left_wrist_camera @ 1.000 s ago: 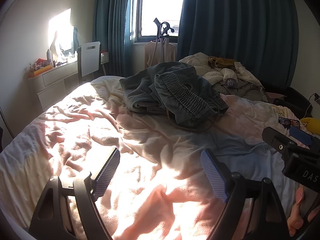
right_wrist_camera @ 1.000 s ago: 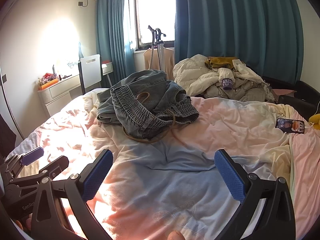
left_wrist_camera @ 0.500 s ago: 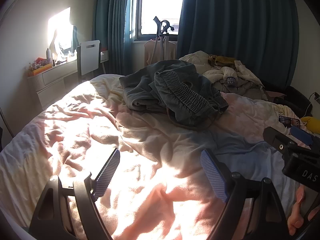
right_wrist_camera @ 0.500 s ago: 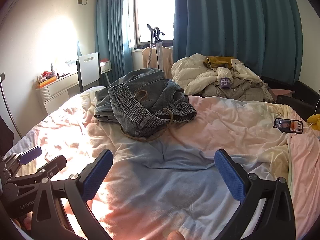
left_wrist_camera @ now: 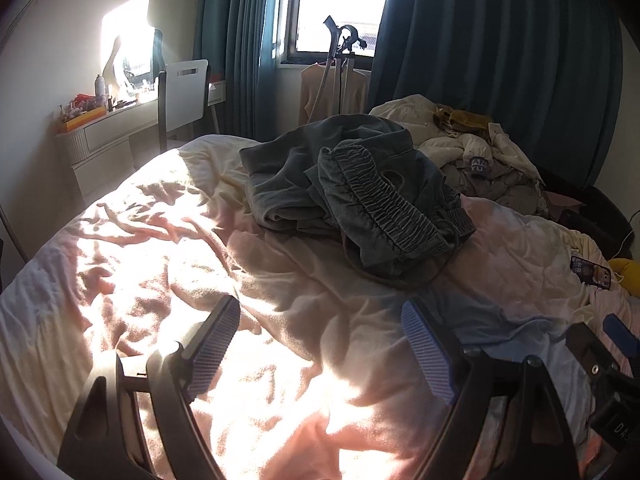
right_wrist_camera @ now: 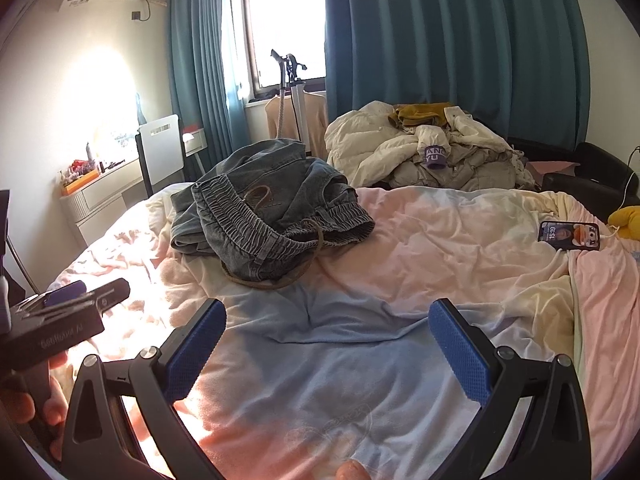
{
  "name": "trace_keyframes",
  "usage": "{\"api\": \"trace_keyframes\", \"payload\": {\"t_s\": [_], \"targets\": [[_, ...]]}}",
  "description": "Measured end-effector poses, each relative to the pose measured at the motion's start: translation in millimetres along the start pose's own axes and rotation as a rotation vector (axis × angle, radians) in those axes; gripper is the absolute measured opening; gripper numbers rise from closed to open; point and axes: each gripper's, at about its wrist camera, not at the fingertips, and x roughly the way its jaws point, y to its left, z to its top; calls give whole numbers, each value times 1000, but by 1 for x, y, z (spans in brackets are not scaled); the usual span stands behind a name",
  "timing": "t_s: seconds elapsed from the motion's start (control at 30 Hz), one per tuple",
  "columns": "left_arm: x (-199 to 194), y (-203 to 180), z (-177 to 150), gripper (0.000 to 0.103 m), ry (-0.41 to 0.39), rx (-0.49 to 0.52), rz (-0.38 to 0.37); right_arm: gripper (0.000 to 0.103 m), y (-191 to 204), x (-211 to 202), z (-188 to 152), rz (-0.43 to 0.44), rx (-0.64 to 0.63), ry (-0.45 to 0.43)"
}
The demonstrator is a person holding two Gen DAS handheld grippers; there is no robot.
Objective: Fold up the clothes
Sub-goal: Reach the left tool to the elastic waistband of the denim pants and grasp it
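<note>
Two grippers hover low over the bed (right_wrist_camera: 460,240), each with jaws wide and holding nothing. Left gripper (left_wrist_camera: 320,344) is above the sunlit pink blanket (left_wrist_camera: 132,264), right gripper (right_wrist_camera: 326,344) above its blue part. Crumpled grey jeans (right_wrist_camera: 272,204) lie further ahead on the bed, well apart from both. A phone (right_wrist_camera: 570,235) lies far right.

Harsh window (left_wrist_camera: 336,4) backlight, glare on bedding (left_wrist_camera: 280,400), fisheye-bent edges
</note>
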Motion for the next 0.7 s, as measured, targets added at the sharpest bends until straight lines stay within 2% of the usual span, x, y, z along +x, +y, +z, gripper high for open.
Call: {"api": "trace_keyframes", "payload": {"t_s": [0.23, 0.5, 0.7], "targets": [[62, -29, 53, 85, 42, -4, -26, 103, -21, 31, 1, -33, 51, 44], [133, -51, 109, 85, 45, -34, 55, 103, -46, 69, -1, -44, 116, 87], [176, -56, 131, 85, 76, -23, 143, 103, -58, 88, -6, -20, 158, 112]]}}
